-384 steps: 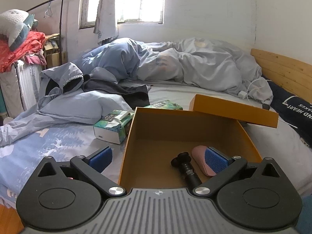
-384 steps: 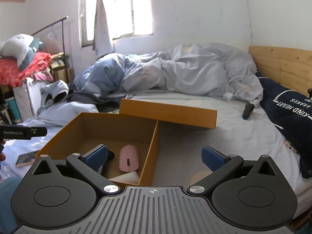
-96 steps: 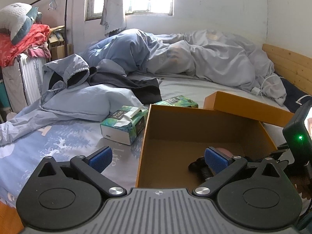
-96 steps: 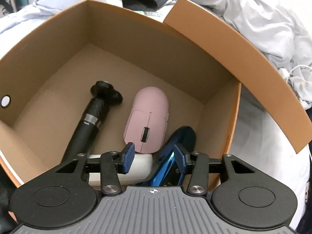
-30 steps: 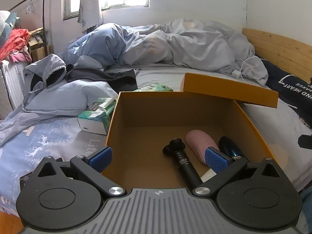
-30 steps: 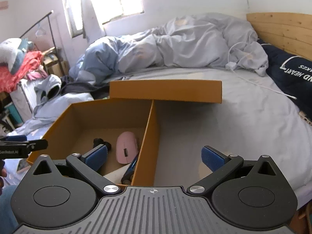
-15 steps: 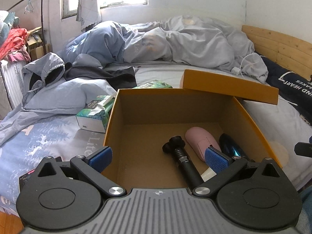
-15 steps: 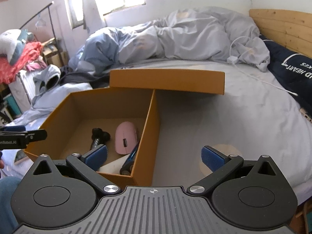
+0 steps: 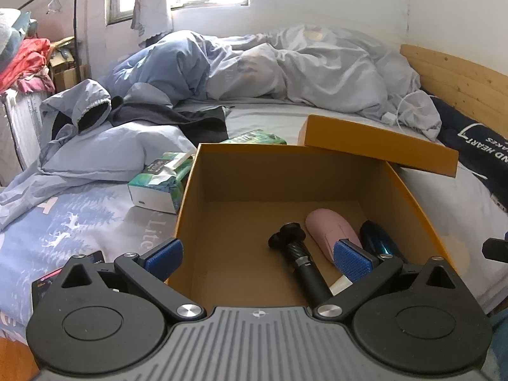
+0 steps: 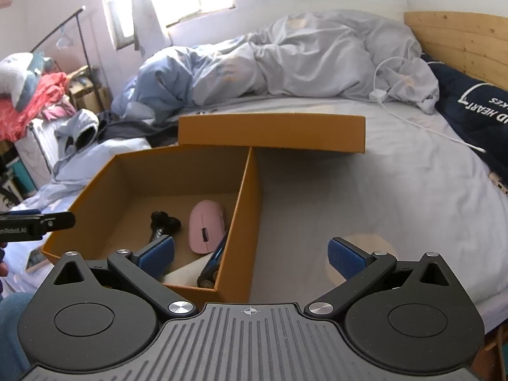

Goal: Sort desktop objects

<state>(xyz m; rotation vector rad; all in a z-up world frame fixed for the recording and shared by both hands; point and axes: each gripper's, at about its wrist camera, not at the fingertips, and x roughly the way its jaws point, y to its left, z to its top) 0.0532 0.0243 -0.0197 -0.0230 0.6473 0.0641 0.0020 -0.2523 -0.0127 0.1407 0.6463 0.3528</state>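
Note:
An open orange cardboard box (image 9: 285, 165) (image 10: 177, 165) stands on the bed. Inside lie a pink mouse (image 9: 330, 230) (image 10: 207, 225), a black tripod handle (image 9: 298, 260) (image 10: 162, 222), a blue device (image 9: 376, 243) (image 10: 214, 262) against the right wall, and a white object (image 9: 341, 284) (image 10: 179, 275). My left gripper (image 9: 257, 258) is open and empty, held over the box's near edge. My right gripper (image 10: 250, 254) is open and empty, above the box's near right corner.
The box's orange lid (image 9: 377, 144) (image 10: 270, 133) leans behind the box. A green tissue pack (image 9: 158, 181) and a jacket (image 9: 95, 146) lie left of it. A phone-like item (image 9: 66, 274) lies near the front left. A rumpled duvet (image 10: 301, 60), white cable (image 10: 422, 123) and dark pillow (image 10: 476, 117) lie beyond.
Both grippers have drifted only slightly in the last second. Since 3.2 s ago, the right gripper let go of the blue device in the box, opened and drew back.

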